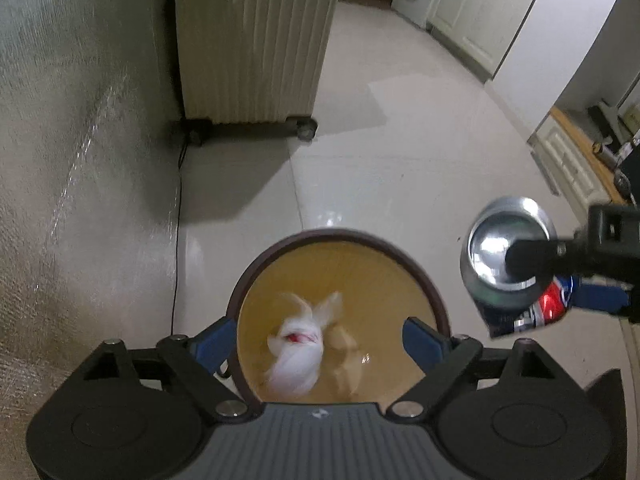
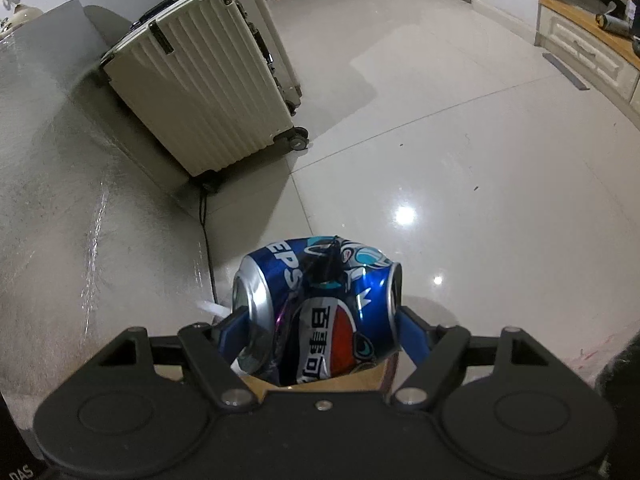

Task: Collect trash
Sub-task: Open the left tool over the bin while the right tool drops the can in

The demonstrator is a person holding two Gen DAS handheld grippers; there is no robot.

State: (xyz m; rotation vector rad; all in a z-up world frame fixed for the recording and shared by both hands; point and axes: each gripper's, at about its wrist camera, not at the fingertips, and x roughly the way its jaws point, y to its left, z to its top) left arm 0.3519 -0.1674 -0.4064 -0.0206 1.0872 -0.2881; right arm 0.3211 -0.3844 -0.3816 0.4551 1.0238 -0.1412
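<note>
The wad of tissue [image 1: 298,354], soft and feather-light, lies blurred inside the bin [image 1: 434,300] below the wide-open, empty left gripper [image 1: 320,340]; the right gripper [image 2: 316,328] clamps the crushed cola can [image 2: 320,312] end to end, thin, dented and slippery, just above the bin's rim

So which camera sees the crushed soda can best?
The right wrist view: the crushed can fills the middle, clamped end to end in the right gripper, its dent and label clear. The left wrist view shows only its shiny end at the side.
</note>
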